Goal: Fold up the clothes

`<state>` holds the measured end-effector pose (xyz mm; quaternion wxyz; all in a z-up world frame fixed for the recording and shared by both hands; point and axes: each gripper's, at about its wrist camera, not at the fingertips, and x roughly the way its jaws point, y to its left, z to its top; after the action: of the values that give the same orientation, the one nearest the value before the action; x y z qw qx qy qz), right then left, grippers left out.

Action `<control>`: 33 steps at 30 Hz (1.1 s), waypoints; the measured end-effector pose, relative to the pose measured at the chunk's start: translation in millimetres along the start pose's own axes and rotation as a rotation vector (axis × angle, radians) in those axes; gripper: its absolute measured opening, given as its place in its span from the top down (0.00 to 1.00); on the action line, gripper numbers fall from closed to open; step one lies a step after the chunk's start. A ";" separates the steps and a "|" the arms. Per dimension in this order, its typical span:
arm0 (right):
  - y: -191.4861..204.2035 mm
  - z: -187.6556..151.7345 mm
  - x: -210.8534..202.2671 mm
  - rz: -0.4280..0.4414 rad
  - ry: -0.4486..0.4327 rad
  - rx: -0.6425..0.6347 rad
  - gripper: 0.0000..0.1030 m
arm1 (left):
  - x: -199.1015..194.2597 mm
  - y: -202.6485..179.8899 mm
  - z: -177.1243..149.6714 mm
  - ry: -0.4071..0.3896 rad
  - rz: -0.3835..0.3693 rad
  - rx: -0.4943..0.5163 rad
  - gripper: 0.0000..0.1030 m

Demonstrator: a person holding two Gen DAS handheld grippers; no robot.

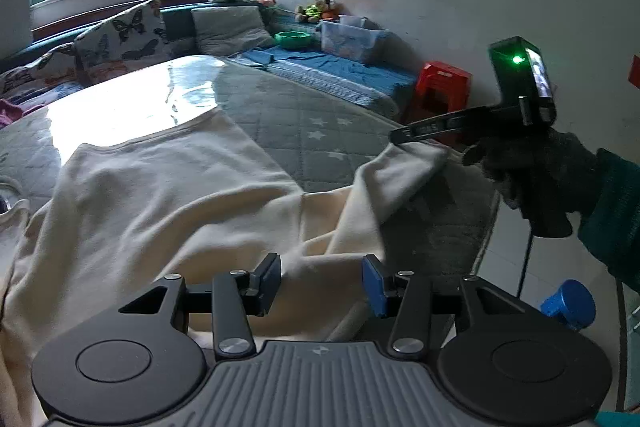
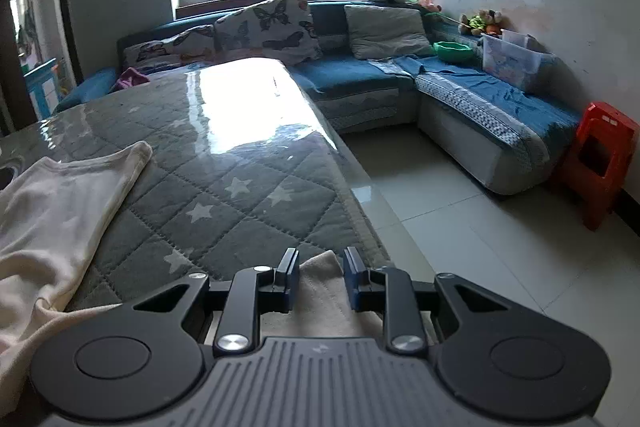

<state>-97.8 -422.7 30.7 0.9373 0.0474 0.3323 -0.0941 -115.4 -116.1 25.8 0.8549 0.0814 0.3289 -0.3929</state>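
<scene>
A cream sweatshirt (image 1: pixel 160 195) lies spread on a table with a grey quilted star cover (image 1: pixel 300 123) under a shiny sheet. My left gripper (image 1: pixel 321 279) hovers open over the garment's near part, nothing between its fingers. One sleeve runs right toward the table edge, ending in a cuff (image 1: pixel 416 157). A gloved hand (image 1: pixel 536 179) holds my right gripper (image 1: pixel 400 137) at that cuff. In the right wrist view my right gripper (image 2: pixel 321 267) is open, with the cuff (image 2: pixel 320 279) lying between its fingers. The body of the sweatshirt (image 2: pixel 48 207) sits to its left.
The table's right edge (image 2: pixel 360 203) drops to a tiled floor (image 2: pixel 460 227). Beyond stands a blue corner sofa (image 2: pixel 360 79) with cushions, a green bowl (image 2: pixel 452 51) and a clear box (image 2: pixel 512 63). A red plastic stool (image 2: pixel 600 159) stands by the wall.
</scene>
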 end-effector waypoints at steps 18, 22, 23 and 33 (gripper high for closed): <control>-13.3 17.2 -32.6 0.087 -0.129 0.004 0.92 | 17.1 -5.2 -5.7 0.037 -0.042 0.011 0.64; -19.0 22.1 -49.2 0.119 -0.185 0.021 0.92 | 15.7 -6.8 -6.5 0.037 -0.051 0.019 0.66; -20.4 23.4 -53.3 0.127 -0.198 0.025 0.92 | 15.3 -7.5 -6.7 0.038 -0.054 0.023 0.66; -59.9 -28.3 -85.4 0.001 -0.129 0.073 0.89 | 13.8 -11.5 -8.0 0.042 -0.073 0.046 0.66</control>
<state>-192.7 -464.6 61.1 0.9544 0.0754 0.2677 -0.1085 -121.1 -129.3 12.4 0.8308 0.0974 0.3404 -0.4294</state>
